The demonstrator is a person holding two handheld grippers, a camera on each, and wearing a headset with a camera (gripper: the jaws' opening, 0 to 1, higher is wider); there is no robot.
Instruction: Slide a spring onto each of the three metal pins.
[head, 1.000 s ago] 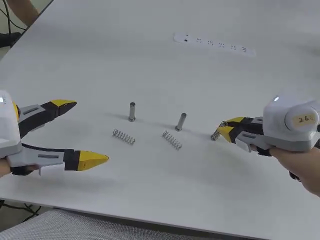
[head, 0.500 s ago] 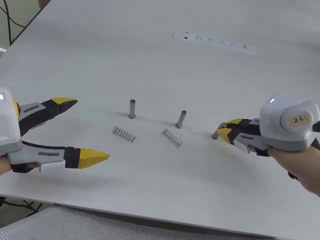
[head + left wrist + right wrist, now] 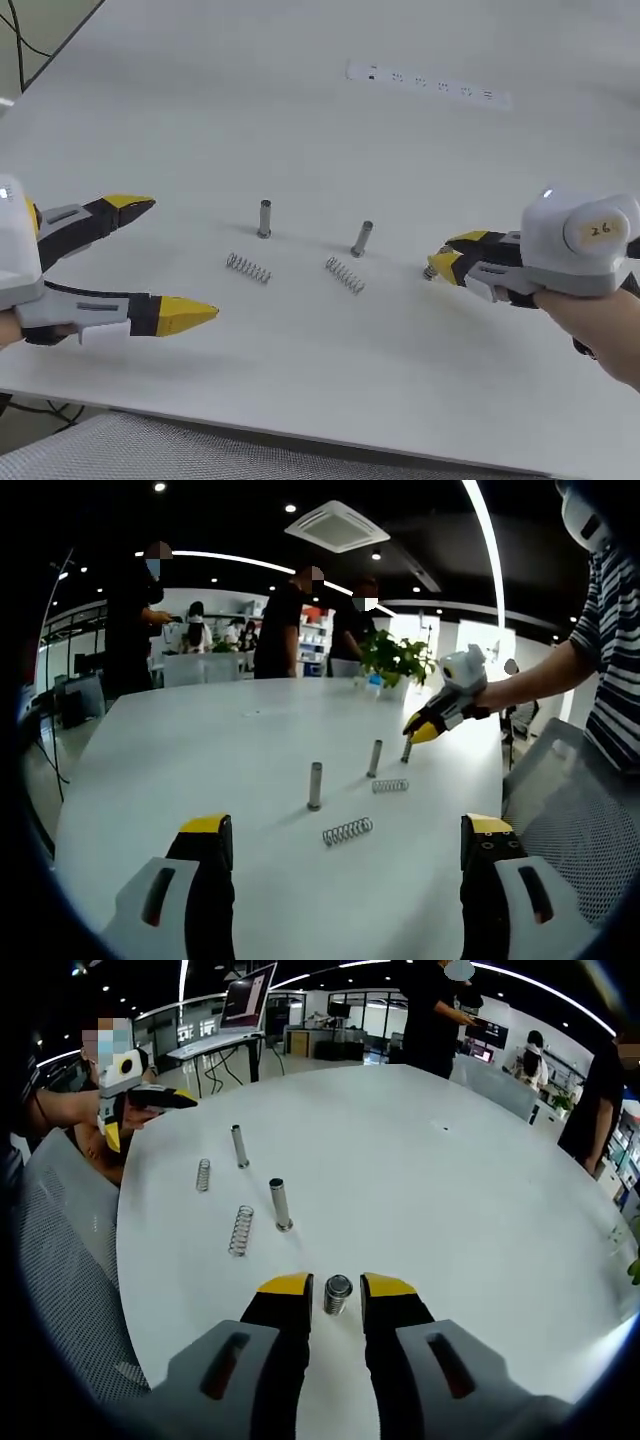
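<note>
Two bare metal pins [image 3: 264,218] [image 3: 362,240] stand upright mid-table, each with a loose spring [image 3: 247,269] [image 3: 344,276] lying in front of it. A third pin [image 3: 338,1295] at the right carries a spring around its shaft. My right gripper [image 3: 338,1282] is open, its yellow-tipped jaws standing narrowly either side of that pin with small gaps. In the head view the right gripper [image 3: 452,254] points left at the sprung pin [image 3: 430,270]. Far to the left, my left gripper [image 3: 165,260] is held wide open and holds nothing.
A white power strip [image 3: 428,86] lies at the far side of the white table [image 3: 330,380]. Several people stand beyond the table in the gripper views. A mesh chair back [image 3: 150,450] sits below the near edge.
The right gripper's jaws have parted slightly around the spring on the right pin. The left gripper, the other pins and the loose springs have stayed put.
</note>
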